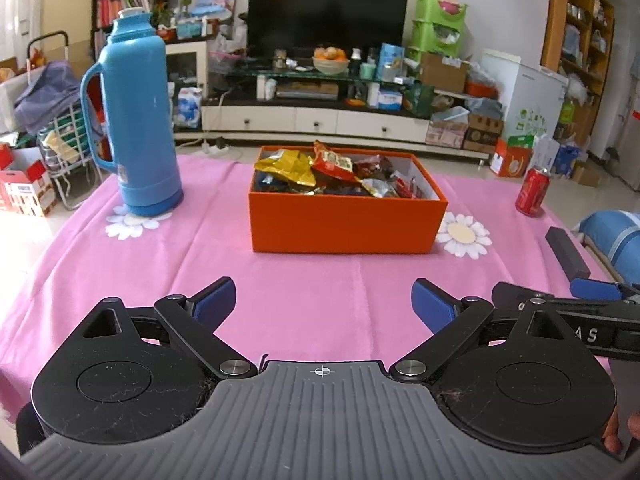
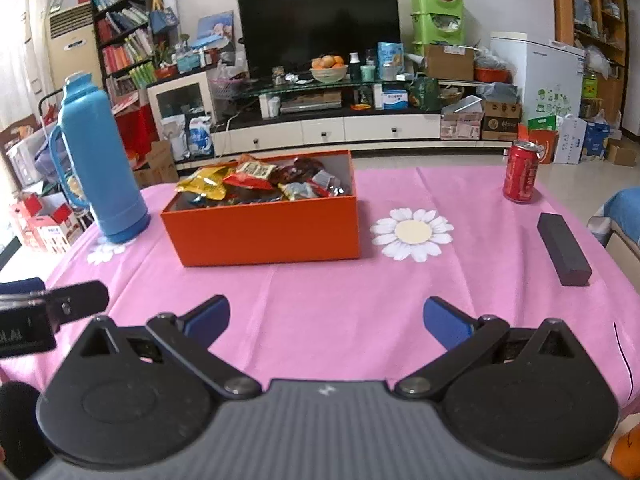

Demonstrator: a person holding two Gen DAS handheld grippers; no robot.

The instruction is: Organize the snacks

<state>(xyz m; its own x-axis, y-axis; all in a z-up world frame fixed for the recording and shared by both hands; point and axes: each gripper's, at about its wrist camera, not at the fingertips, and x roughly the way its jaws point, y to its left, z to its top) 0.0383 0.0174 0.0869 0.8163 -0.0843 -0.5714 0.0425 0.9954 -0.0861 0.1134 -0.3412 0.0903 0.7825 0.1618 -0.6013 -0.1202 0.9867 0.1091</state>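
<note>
Both claws, left (image 1: 323, 300) and right (image 2: 326, 320), stand wide and empty above the pink surface (image 2: 320, 300). Snacks (image 1: 332, 172) fill the orange box (image 1: 344, 220). Flask (image 1: 138, 120) left, can (image 2: 521, 178) right.

Both wrist views angled down across the pink tablecloth (image 1: 320, 280), sharing the orange box (image 2: 264, 232) (mid-distance)

The left gripper (image 1: 323, 300) tilts downward with its jaws spread wide, nothing between the blue pads (image 1: 214, 300). The right gripper (image 2: 326, 318) takes the same downward tilt, jaws wide apart and empty. The two are held side by side: in the left wrist view the right gripper shows at 3 o'clock. A fingertip (image 1: 610, 438) shows at 4 o'clock.
</note>
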